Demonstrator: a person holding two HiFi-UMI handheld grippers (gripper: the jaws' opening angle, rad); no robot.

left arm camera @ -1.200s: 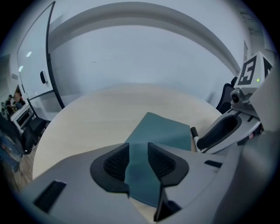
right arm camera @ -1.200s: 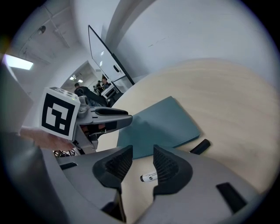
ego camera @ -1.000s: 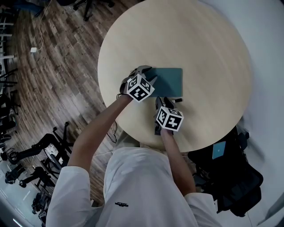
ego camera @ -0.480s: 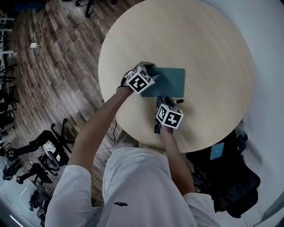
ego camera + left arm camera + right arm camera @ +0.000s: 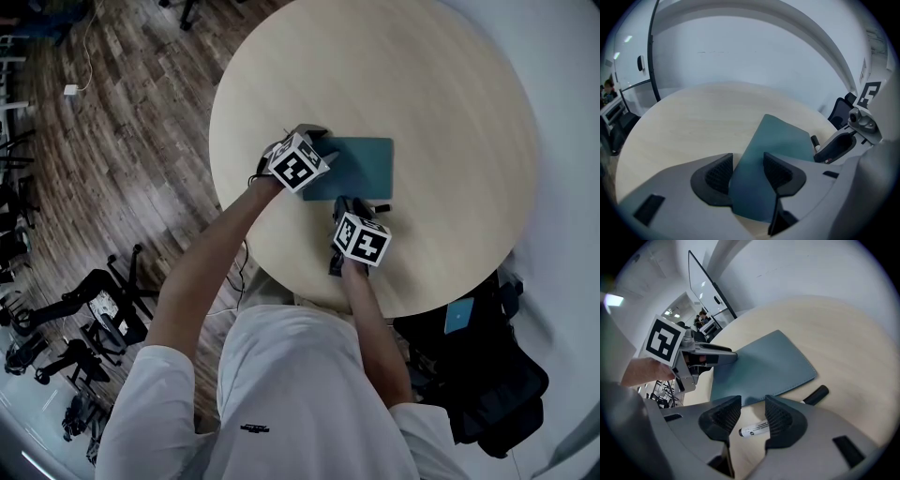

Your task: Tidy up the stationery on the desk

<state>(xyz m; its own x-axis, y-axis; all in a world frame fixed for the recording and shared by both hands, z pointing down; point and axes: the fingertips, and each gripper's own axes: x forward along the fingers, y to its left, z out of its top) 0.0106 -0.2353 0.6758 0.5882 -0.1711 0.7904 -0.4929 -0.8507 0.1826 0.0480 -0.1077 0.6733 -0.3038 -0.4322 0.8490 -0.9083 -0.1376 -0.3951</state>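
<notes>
A teal flat pad (image 5: 364,169) lies on the round pale wooden table (image 5: 422,84). My left gripper (image 5: 317,146) is at the pad's left end. In the left gripper view the pad's (image 5: 783,138) near corner lies between the jaws of the left gripper (image 5: 746,171), which have just been opening and stand open. A white marker pen with a black cap (image 5: 378,208) lies just in front of the pad. My right gripper (image 5: 347,208) is over it. Its jaws (image 5: 752,416) have just been opening and stand open round the pen's white barrel (image 5: 757,428), with the pad (image 5: 764,366) just beyond.
The table's near edge runs close behind my right gripper. A black bag or chair with a blue tag (image 5: 478,366) stands at the lower right beside the table. Wooden floor and dark office chairs (image 5: 84,309) are at the left.
Both hands stay at almost the same spot by the pad and the pen. The left gripper's marker cube has turned slightly.
</notes>
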